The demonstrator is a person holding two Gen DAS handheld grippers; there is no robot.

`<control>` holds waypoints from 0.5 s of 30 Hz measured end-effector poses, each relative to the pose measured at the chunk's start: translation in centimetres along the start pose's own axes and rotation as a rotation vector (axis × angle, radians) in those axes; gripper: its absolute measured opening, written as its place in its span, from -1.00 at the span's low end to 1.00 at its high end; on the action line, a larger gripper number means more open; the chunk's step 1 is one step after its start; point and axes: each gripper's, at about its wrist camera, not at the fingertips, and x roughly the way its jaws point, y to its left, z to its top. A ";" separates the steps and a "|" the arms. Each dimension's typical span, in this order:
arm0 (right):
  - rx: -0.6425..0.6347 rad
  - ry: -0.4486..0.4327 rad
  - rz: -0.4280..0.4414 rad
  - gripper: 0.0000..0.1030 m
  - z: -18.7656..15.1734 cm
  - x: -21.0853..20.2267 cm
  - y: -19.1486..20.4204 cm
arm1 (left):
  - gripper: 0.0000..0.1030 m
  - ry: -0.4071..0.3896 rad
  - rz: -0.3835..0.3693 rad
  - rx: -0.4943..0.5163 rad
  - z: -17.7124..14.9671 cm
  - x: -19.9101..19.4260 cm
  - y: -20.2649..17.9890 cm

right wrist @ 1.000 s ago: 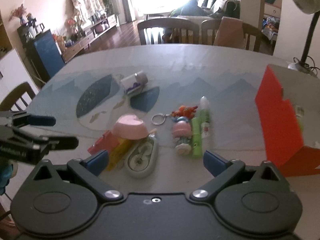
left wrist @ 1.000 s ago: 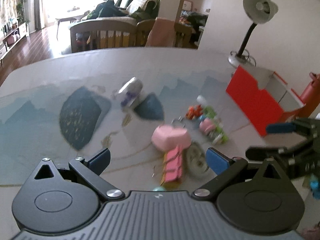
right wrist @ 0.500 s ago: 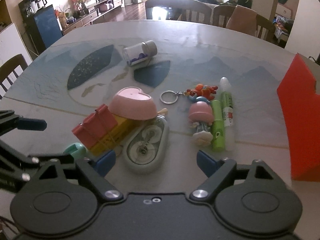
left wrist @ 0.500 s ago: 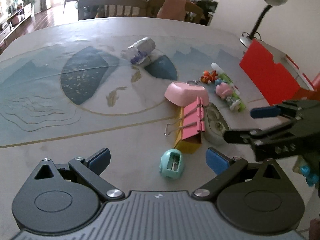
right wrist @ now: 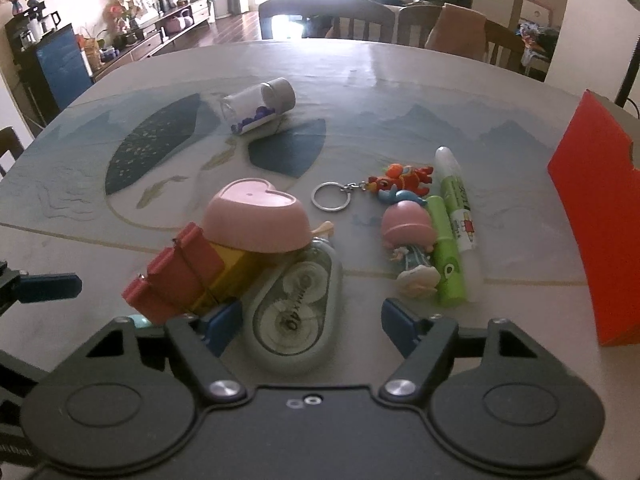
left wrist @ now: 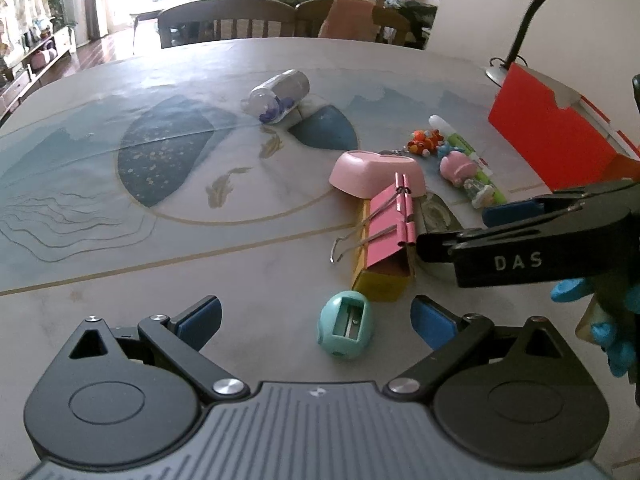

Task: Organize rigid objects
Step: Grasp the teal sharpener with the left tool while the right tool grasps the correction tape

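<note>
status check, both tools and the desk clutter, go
Left tool open over the teal sharpener. Right tool closing around the correction tape, pads not yet pressing. Pink binder clip crowds its left finger.

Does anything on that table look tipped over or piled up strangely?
Yes. The clear jar with purple bits lies on its side. The pink heart-shaped dish sits upside down, propped on the yellow box and the tape dispenser, so it tilts.
</note>
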 end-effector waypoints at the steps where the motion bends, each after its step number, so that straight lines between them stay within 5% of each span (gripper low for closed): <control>1: 0.001 0.001 -0.003 0.35 0.0 0.1 0.2 | 0.93 -0.003 0.001 -0.003 0.0 0.1 0.0; 10: -0.010 0.011 -0.039 0.09 0.1 0.7 1.0 | 0.56 0.004 0.011 -0.004 -0.5 0.4 -0.7; 15: -0.009 0.010 -0.032 -0.01 0.0 0.4 1.0 | 0.01 -0.006 0.010 0.007 -0.6 0.0 -1.1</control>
